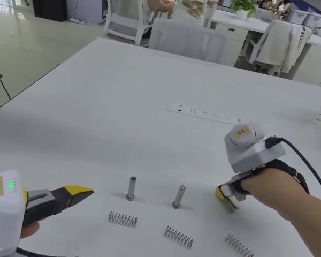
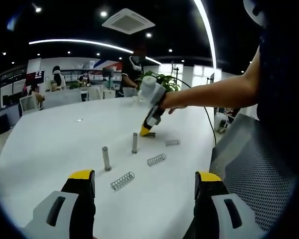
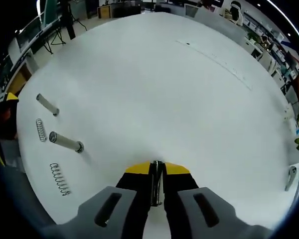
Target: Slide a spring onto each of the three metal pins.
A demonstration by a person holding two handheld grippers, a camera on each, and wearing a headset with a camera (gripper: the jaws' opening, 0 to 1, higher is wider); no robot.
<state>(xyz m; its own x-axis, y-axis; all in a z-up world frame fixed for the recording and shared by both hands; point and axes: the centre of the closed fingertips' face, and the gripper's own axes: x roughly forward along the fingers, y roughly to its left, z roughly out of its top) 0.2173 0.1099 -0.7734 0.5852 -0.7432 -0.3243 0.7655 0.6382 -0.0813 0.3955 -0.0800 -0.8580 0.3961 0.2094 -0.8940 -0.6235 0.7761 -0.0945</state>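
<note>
Two metal pins stand upright on the white table, one on the left (image 1: 131, 188) and one on the right (image 1: 178, 196). In front of them lie three springs: left (image 1: 122, 218), middle (image 1: 178, 236) and right (image 1: 239, 245). My right gripper (image 1: 227, 197) is down at the table to the right of the pins. It is shut on a third metal pin (image 3: 157, 188), which sticks up between its jaws (image 3: 157, 167). My left gripper (image 1: 79, 194) is open and holds nothing (image 2: 144, 179), left of the pins. It faces both pins (image 2: 106, 158) (image 2: 134, 143) and the nearest spring (image 2: 122, 180).
A white power strip (image 1: 206, 113) lies flat further back on the table (image 1: 123, 107). A cable (image 1: 305, 160) runs from my right gripper off to the right. Chairs (image 1: 190, 37) and desks stand beyond the far edge.
</note>
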